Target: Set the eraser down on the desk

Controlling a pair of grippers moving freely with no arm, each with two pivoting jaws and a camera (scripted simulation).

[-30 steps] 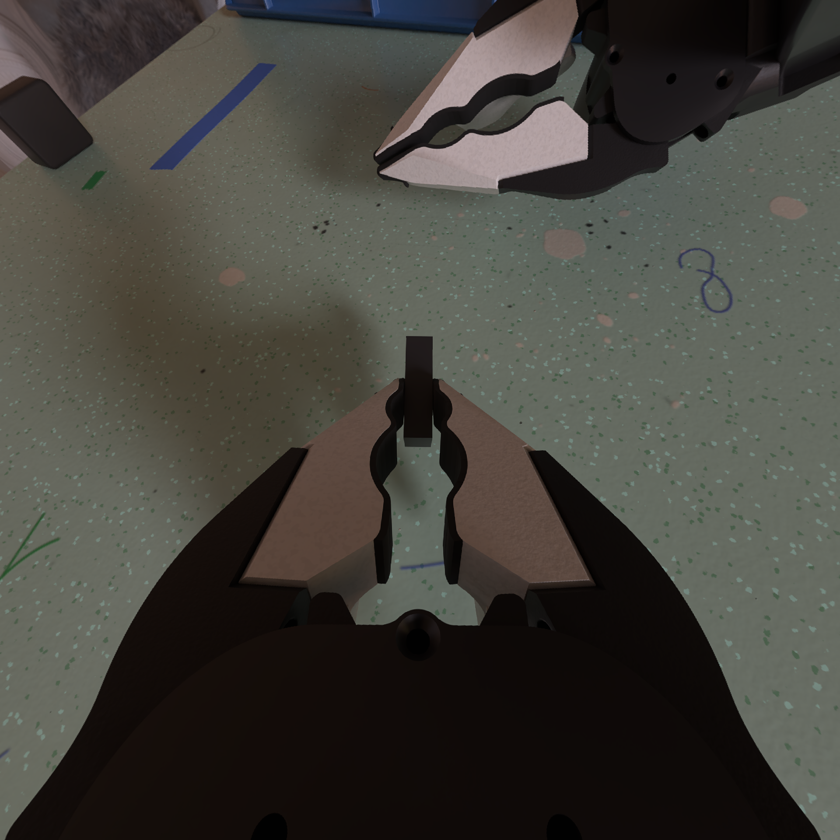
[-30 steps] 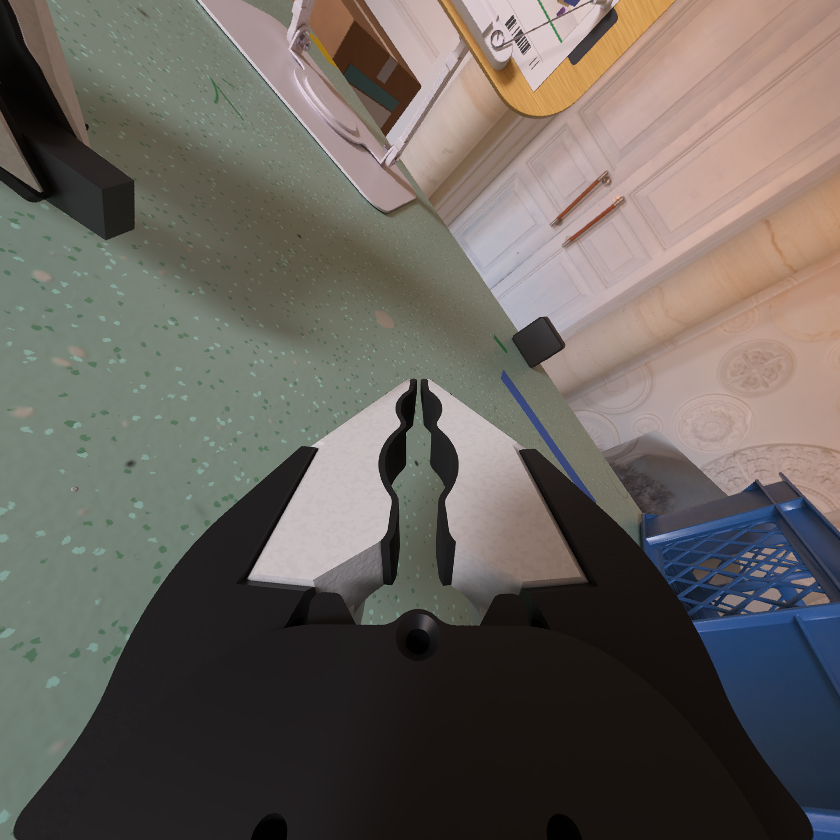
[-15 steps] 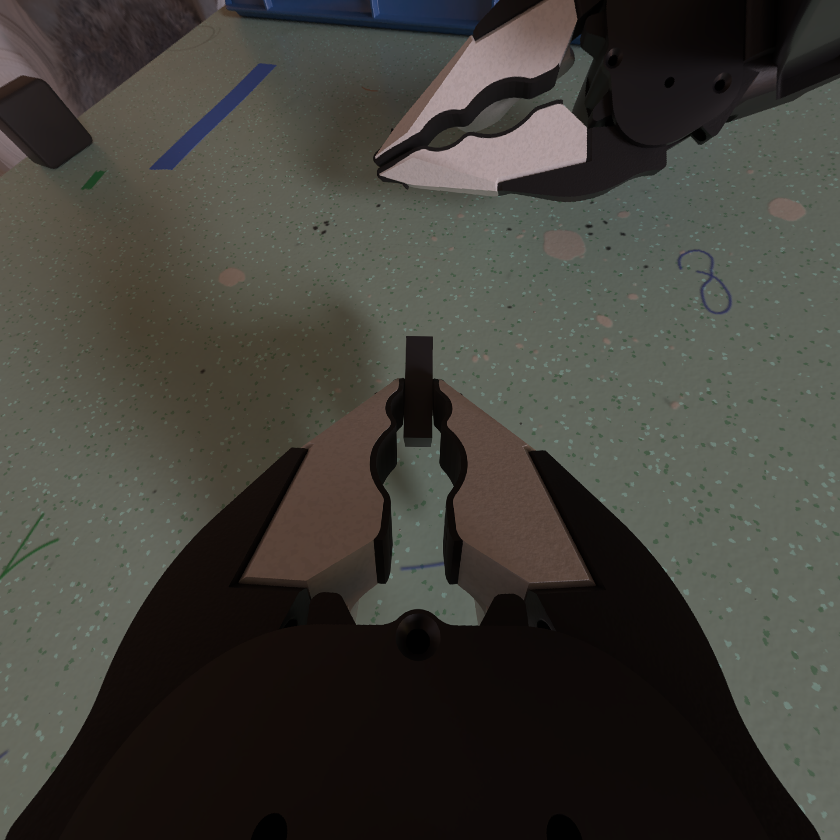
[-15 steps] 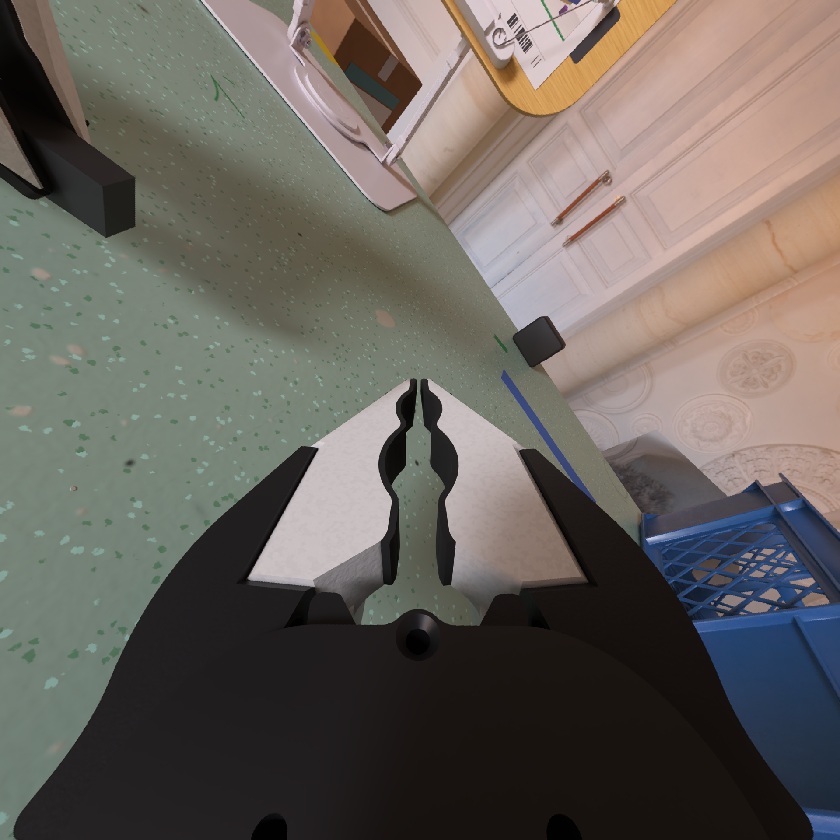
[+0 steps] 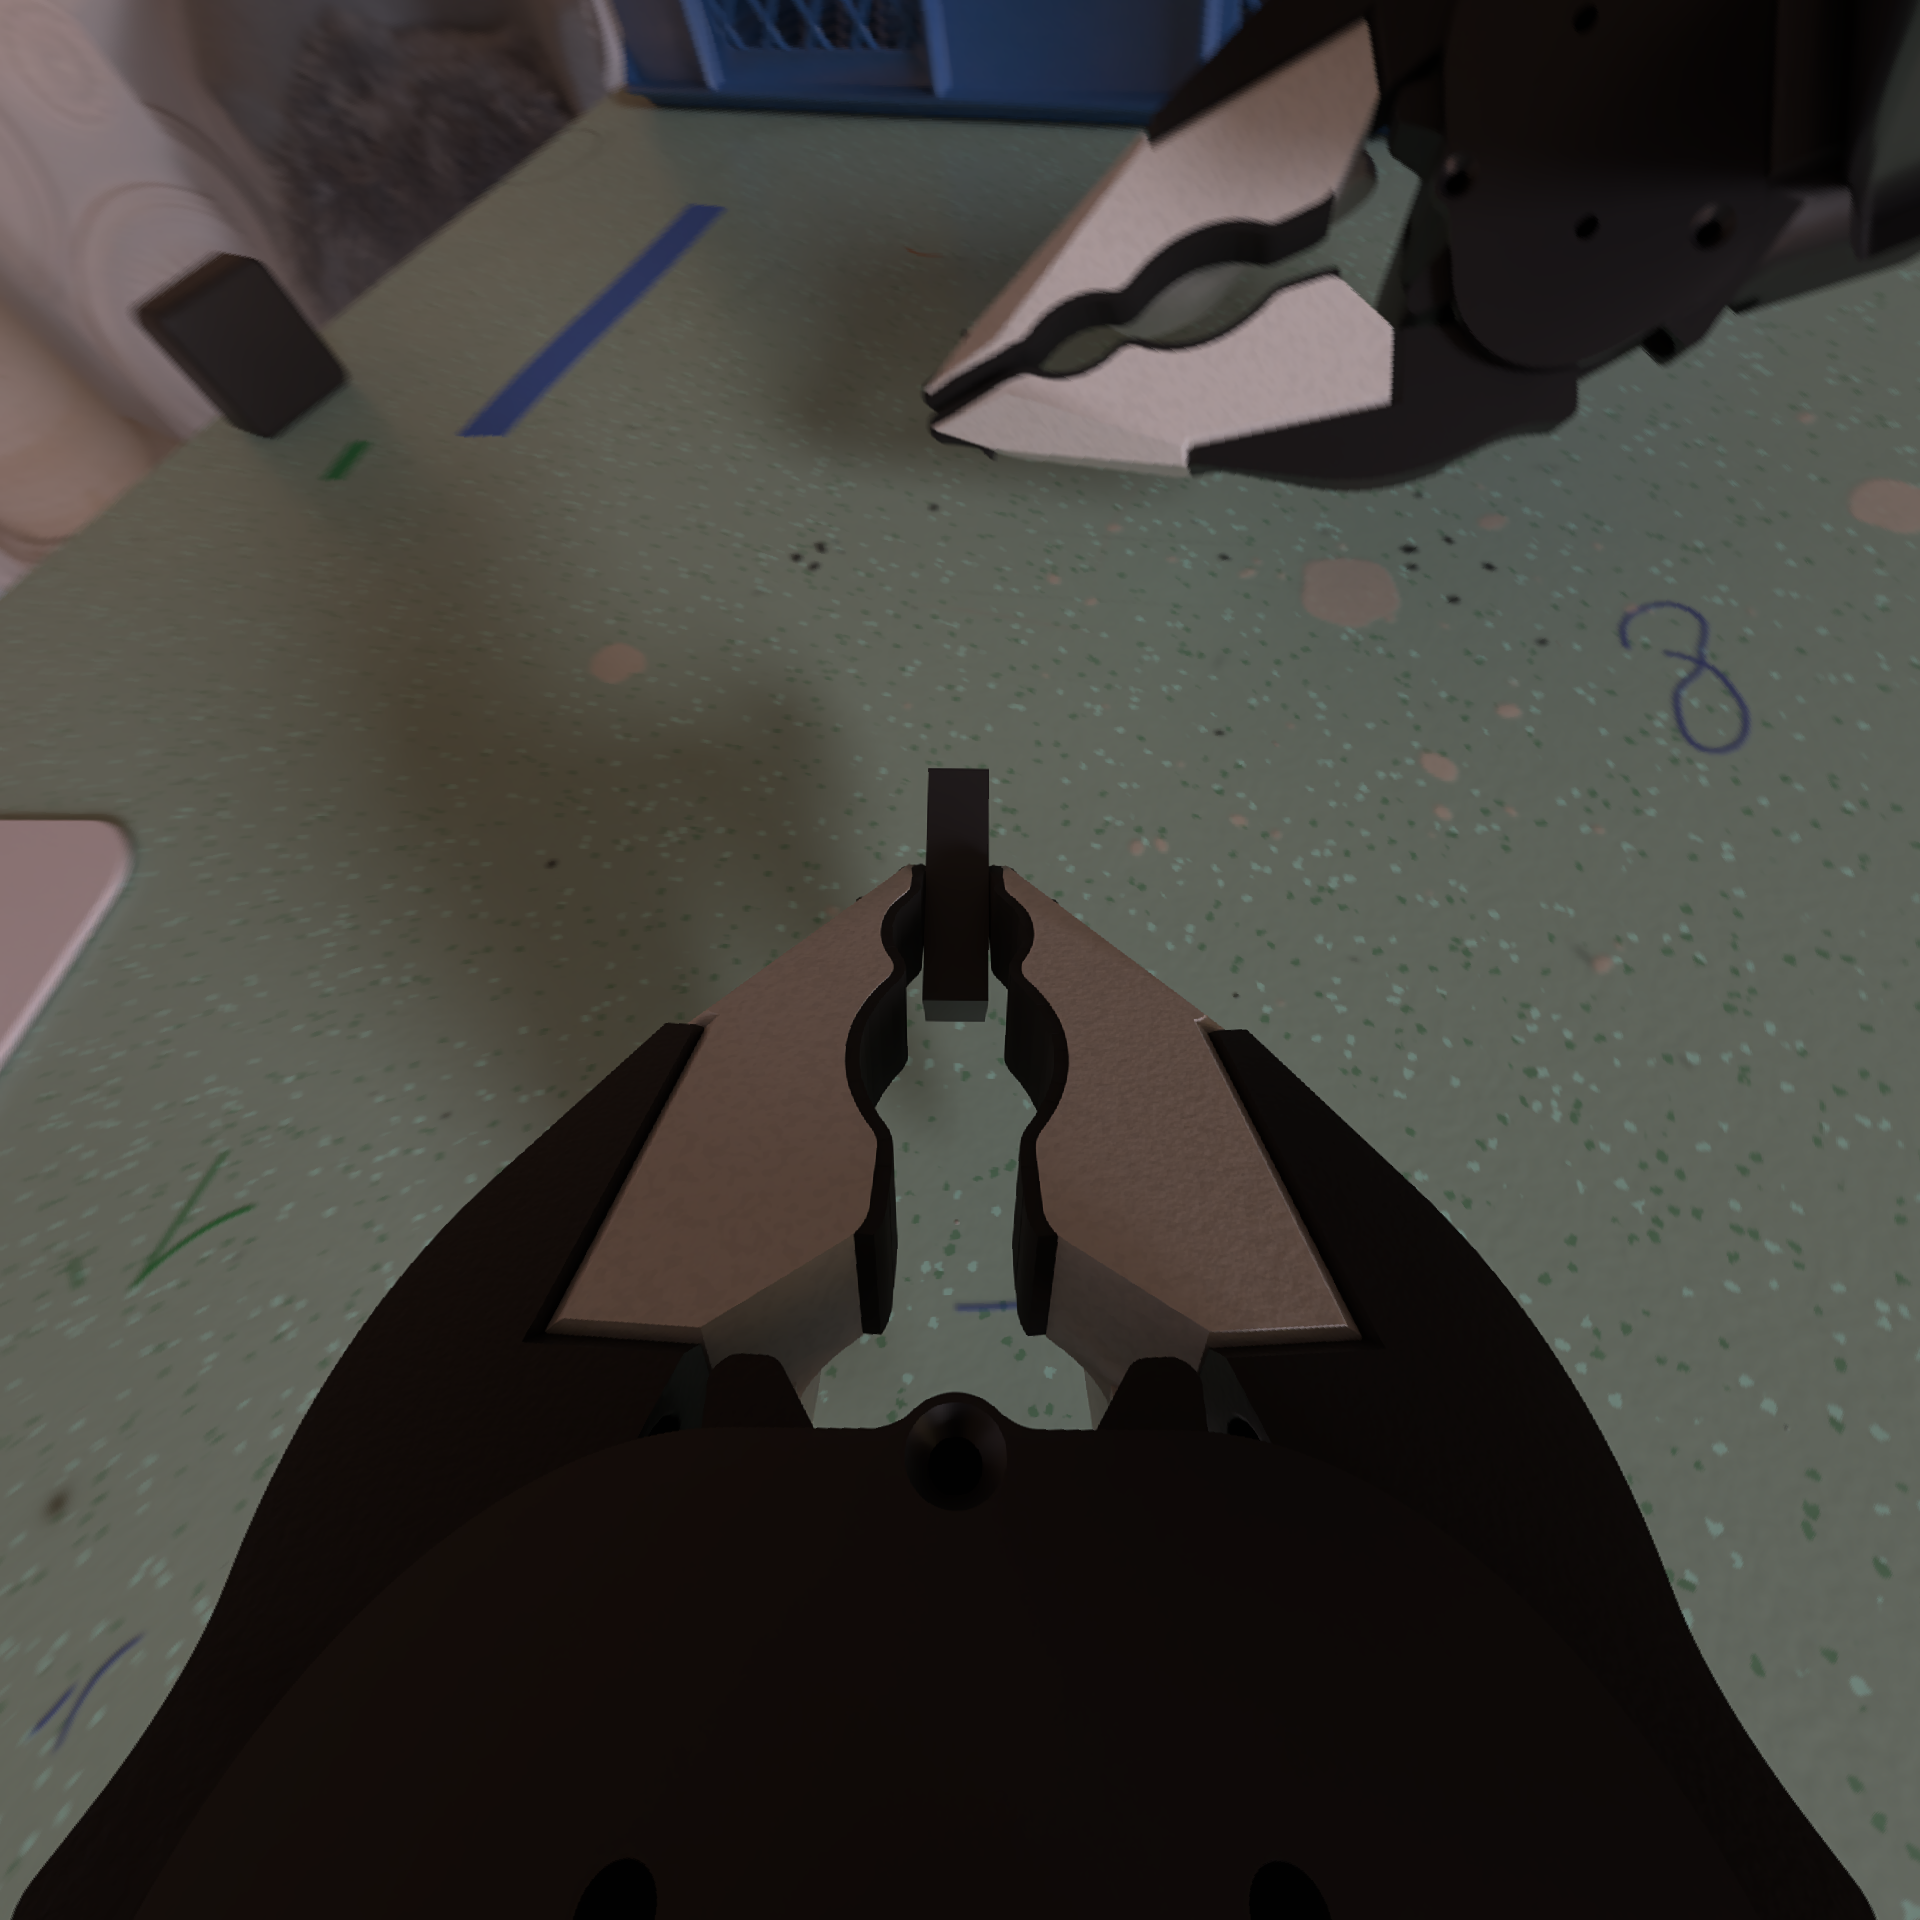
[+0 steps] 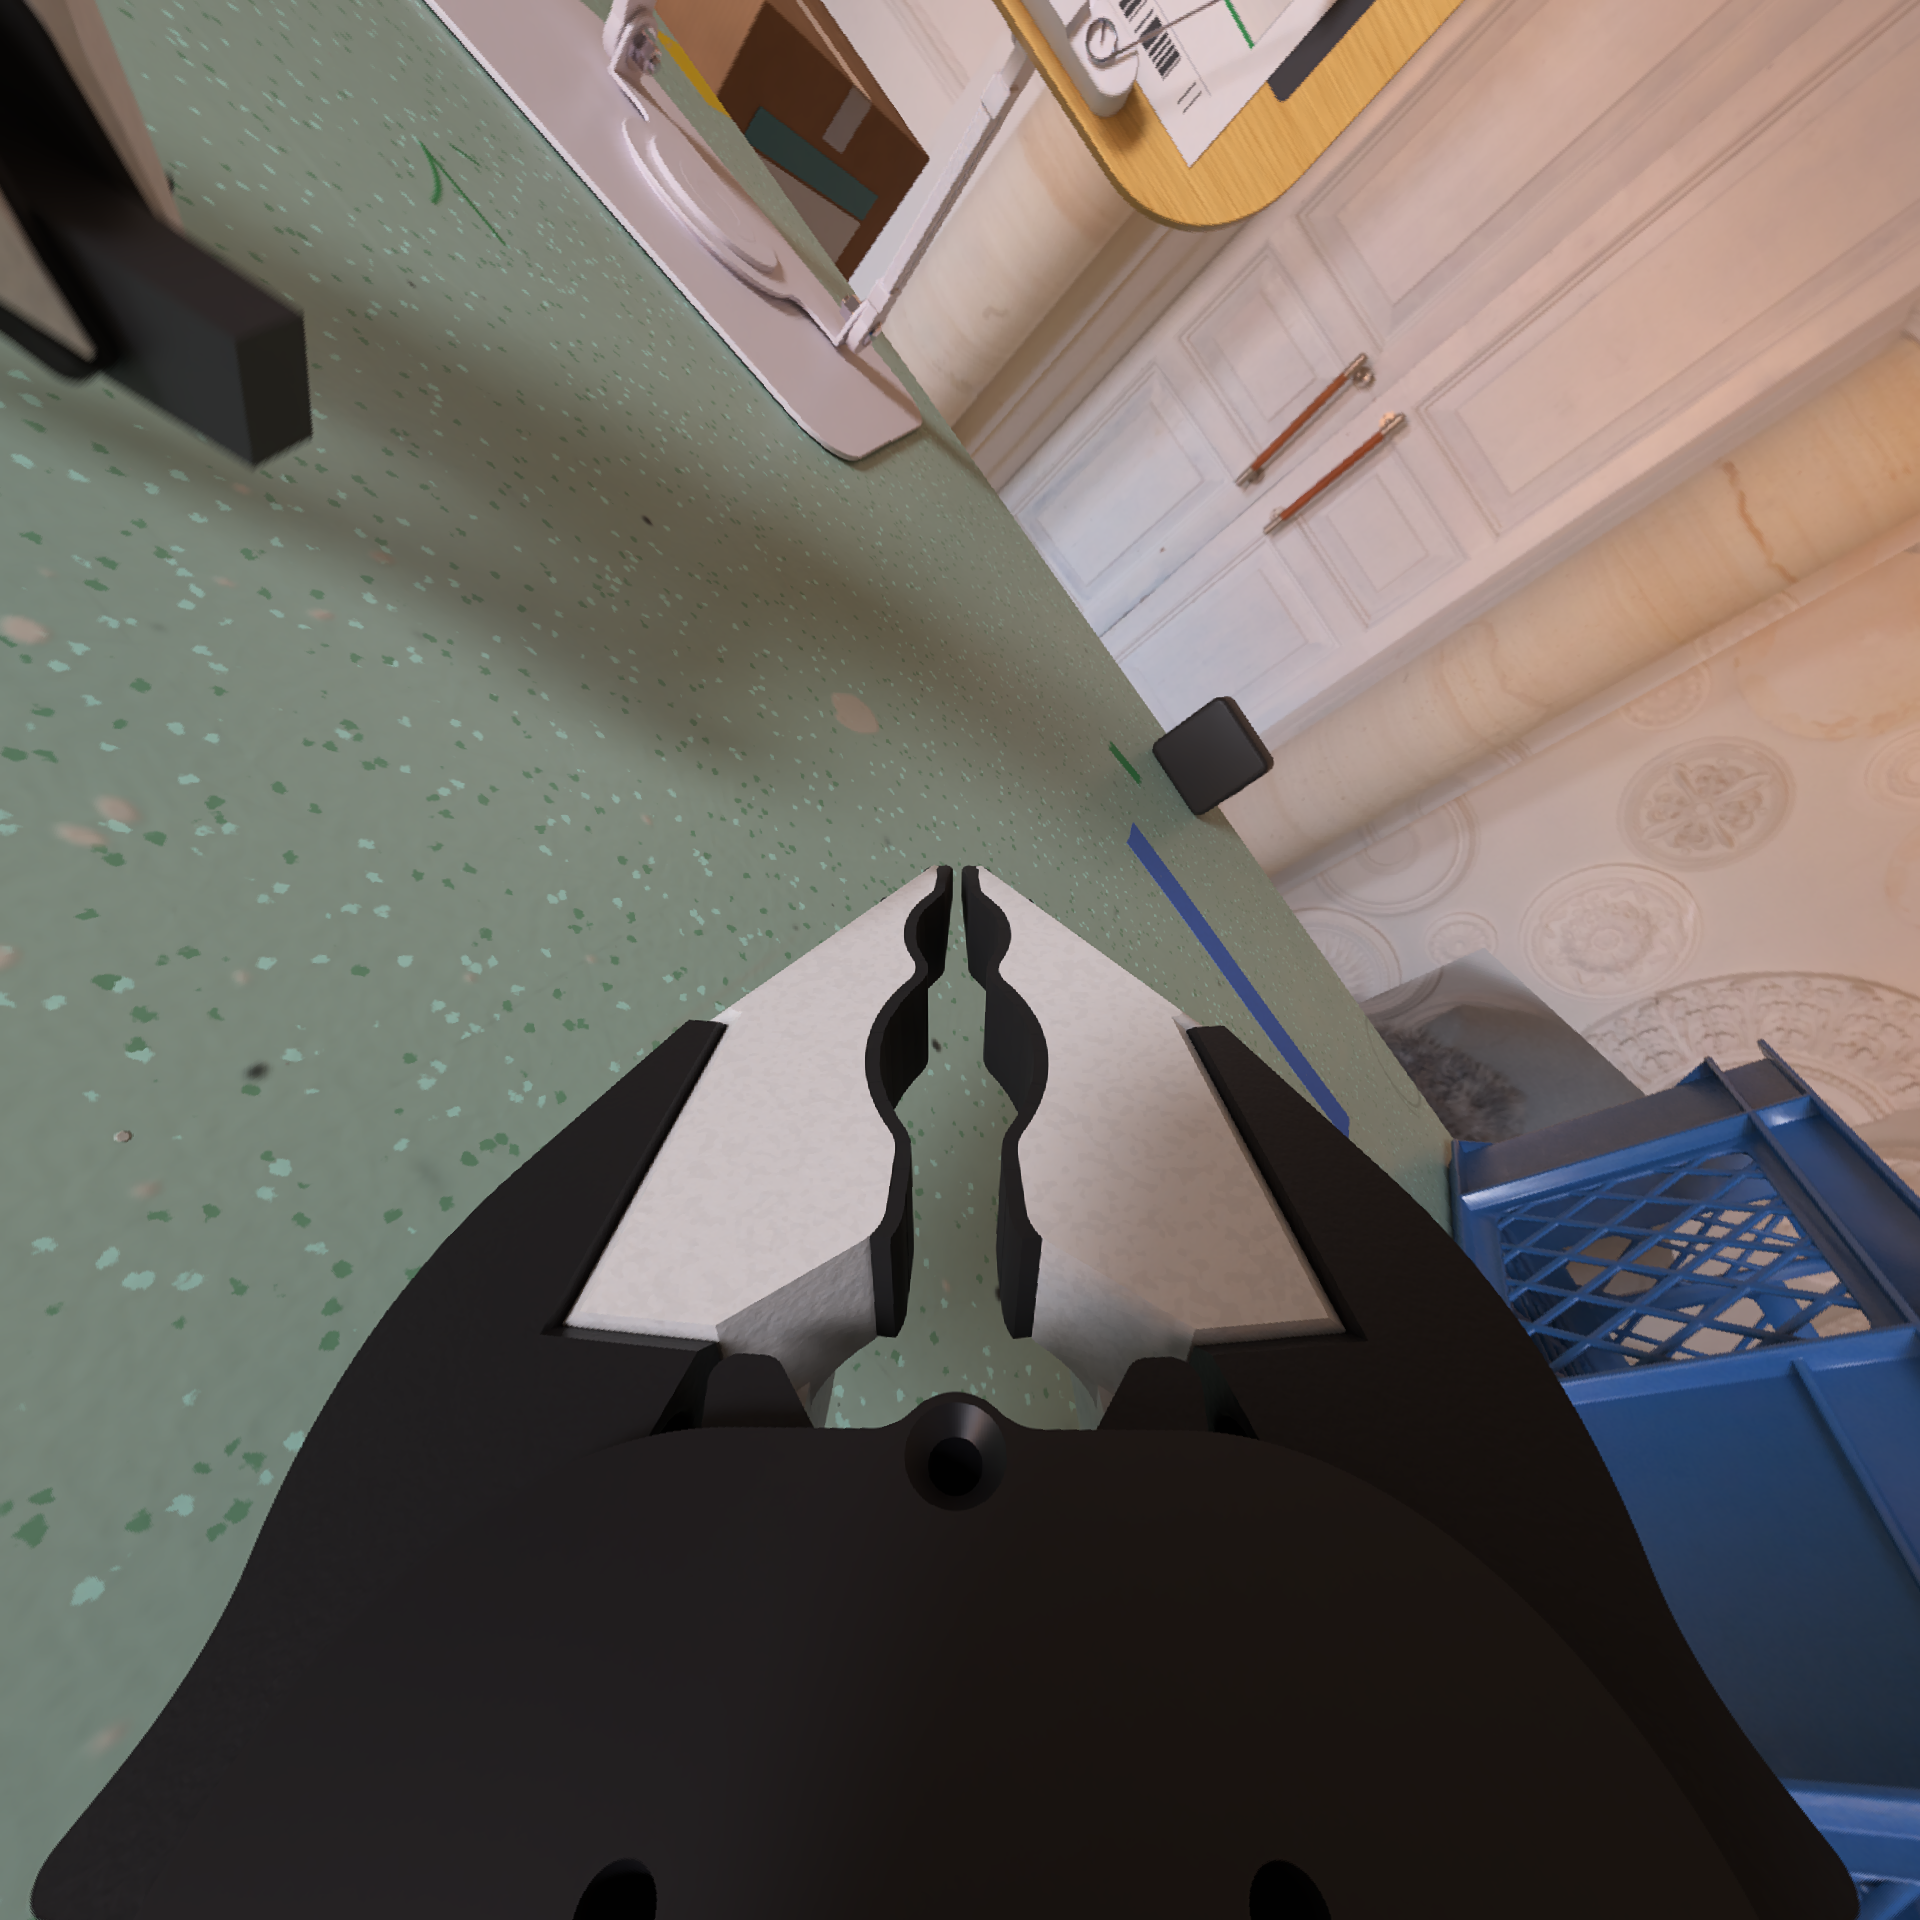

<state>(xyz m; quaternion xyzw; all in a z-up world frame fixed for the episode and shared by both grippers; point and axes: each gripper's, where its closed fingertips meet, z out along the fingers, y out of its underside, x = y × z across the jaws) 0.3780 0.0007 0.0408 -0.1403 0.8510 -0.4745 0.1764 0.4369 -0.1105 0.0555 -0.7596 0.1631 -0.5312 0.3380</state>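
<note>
The eraser [image 5: 956,831] is a thin black slab held on edge between my left gripper's fingertips. My left gripper [image 5: 956,904] is shut on it over the green speckled desk [image 5: 1351,935]. In the right wrist view the eraser [image 6: 208,374] shows at the upper left, low over the desk; I cannot tell whether it touches. My right gripper [image 6: 956,873] is shut and empty, with only a thin slit between its tips. It also shows in the left wrist view [image 5: 940,410], farther off at the upper right.
A blue crate [image 5: 810,52] stands past the desk's far edge, also in the right wrist view [image 6: 1714,1247]. A black cube [image 5: 244,343] sits at the desk's edge beside a blue tape strip [image 5: 592,322]. A white pad [image 5: 52,914] lies at the left.
The left wrist view has pulled back: the crate, cube and white pad show more, so my left gripper has drawn back or risen with the eraser. The right gripper has barely moved.
</note>
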